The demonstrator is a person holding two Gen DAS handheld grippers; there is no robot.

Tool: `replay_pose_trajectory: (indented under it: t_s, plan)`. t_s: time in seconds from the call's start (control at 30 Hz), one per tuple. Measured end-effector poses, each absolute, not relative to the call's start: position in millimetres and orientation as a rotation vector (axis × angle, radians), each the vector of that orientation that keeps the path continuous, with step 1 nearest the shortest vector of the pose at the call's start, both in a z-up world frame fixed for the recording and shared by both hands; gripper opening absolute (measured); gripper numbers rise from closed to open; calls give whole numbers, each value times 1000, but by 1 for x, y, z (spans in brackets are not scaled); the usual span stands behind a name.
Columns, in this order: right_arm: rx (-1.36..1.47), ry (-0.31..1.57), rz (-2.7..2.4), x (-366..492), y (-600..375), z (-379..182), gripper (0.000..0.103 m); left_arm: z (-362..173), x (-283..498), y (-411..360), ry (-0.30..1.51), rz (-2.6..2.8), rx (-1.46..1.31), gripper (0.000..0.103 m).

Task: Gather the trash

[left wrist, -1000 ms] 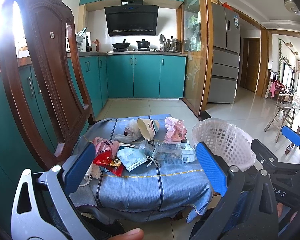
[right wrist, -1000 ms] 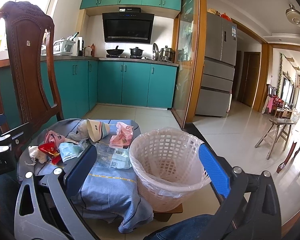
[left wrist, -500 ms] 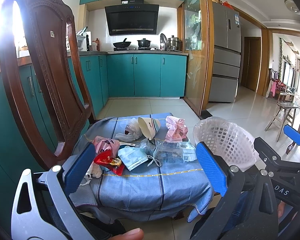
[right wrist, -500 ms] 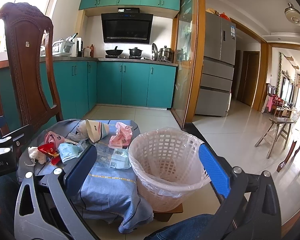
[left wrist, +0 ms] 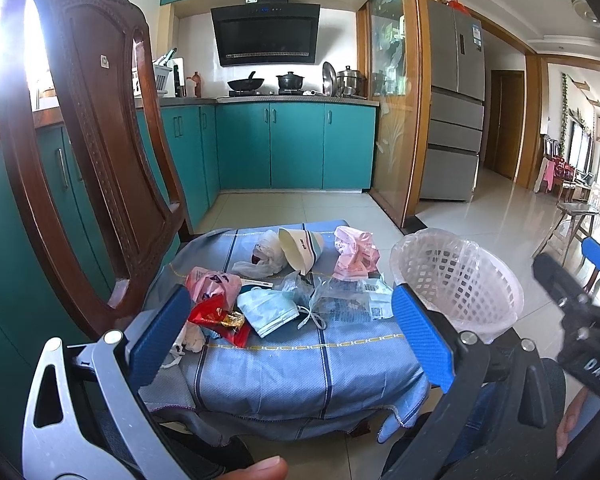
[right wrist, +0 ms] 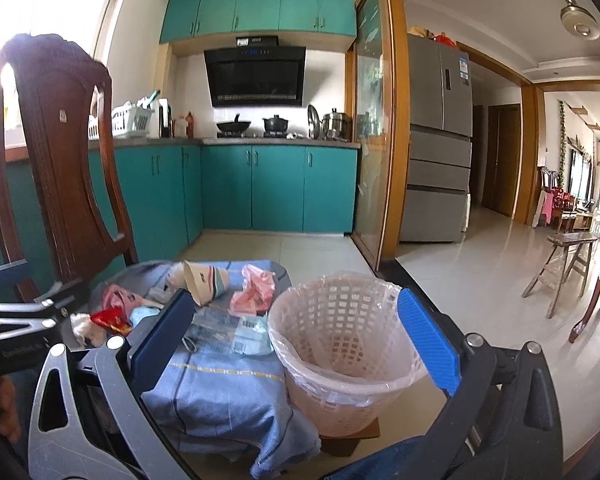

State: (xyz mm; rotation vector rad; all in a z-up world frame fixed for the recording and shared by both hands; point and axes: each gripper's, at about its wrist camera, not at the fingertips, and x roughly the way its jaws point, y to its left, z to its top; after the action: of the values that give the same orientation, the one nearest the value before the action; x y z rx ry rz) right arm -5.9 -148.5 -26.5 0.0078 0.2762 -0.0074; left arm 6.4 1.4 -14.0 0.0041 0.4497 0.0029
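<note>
Two hand-held grippers hover short of a low table (left wrist: pixel 300 368) draped in blue cloth, where litter waits beside a pink-lined basket (right wrist: pixel 340 344). The left gripper (left wrist: pixel 292 336) has its jaws spread wide and empty, framing the near edge of the heap; the right gripper (right wrist: pixel 300 344) is likewise spread and empty, the basket lying between its jaws in its own view.

The basket stands just off the table's right edge and looks empty, so collection appears not yet begun. The step in hand is likely a first reach. It would go best by taking the nearest loose piece, the red wrapper (left wrist: pixel 220 320) or the blue face mask (left wrist: pixel 268 308), closing on a raised fold rather than on the cloth beneath, then carrying it right to the basket's open mouth.

Counted on the table: one red wrapper, one face mask, one paper cup (left wrist: pixel 300 248) on its side at the far end, two pink bags (left wrist: pixel 356 252), one white bag (left wrist: pixel 264 256), one clear printed packet (left wrist: pixel 352 300), one white wad (left wrist: pixel 192 340). One basket. One wooden chair (left wrist: pixel 92 152) stands left of the table.
</note>
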Motion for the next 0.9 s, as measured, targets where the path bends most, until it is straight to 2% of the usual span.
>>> replay_pose_trajectory:
  t_s: [0.23,0.5,0.57,0.63,0.73,0.8,0.9]
  plan:
    - [94,359,65,14,-152,-45,100,-26,21,3,507,27,10,100]
    - [51,451,130,42,-144,-75,99,-50,43,16,603,109,35,100]
    - [24,449,146,51,-141,-75,90,-55,49,18,620,113,42,100]
    - [-6,443,134,60,-138,-73,62,-59,53,22,630,116,38,100]
    - [-4,471,172,92,-138,-67,41,-63,62,33,638,127,18,92]
    - [2,477,213,115,-138,-60,39,-65,69,42,655,145,-5,76]
    - [-2,515,313,162,-128,-50,39,-70,82,58,692,162,-54,66]
